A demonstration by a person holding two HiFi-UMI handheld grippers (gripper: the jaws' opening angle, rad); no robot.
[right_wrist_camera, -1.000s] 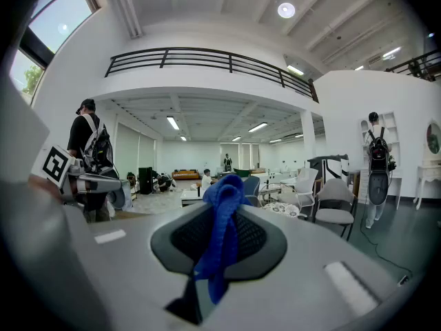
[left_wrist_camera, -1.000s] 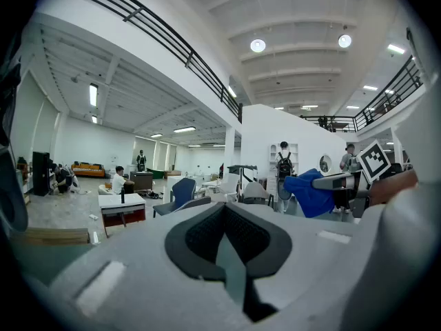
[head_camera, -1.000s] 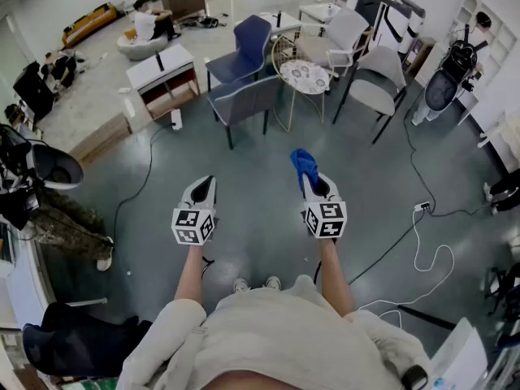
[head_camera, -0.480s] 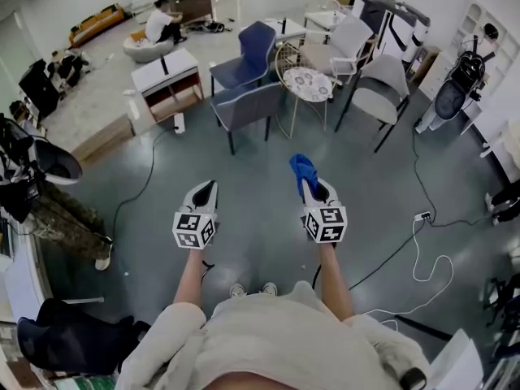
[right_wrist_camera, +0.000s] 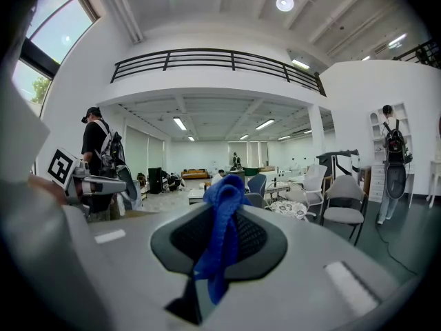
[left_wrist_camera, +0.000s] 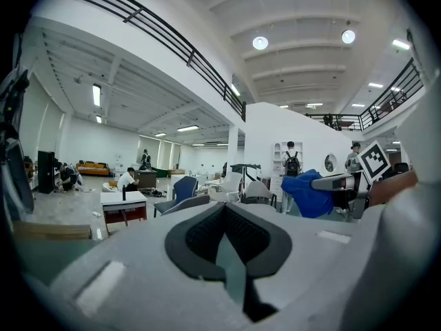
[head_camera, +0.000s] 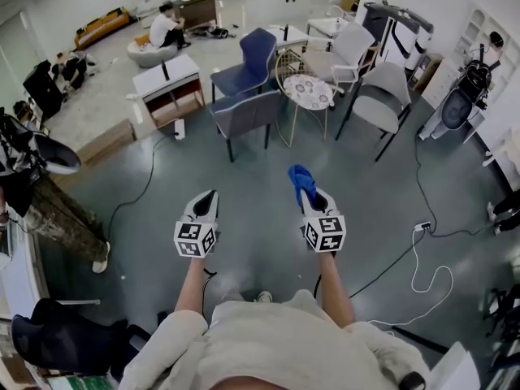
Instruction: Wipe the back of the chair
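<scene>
Both jaws of the left gripper [head_camera: 205, 195] are shut tight on nothing. The right gripper [head_camera: 311, 192] pinches a blue cloth [head_camera: 301, 175]. The nearest chair [head_camera: 245, 110] stands in the upper middle, well apart from both.

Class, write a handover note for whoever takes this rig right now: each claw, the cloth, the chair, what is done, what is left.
Left claw: shut, empty.
Right claw: shut on the blue cloth.
Nearest grey chair stands ahead by the round table, not yet reached.
Done: cloth in grip.
Left: approach, wipe the chair's back.
</scene>
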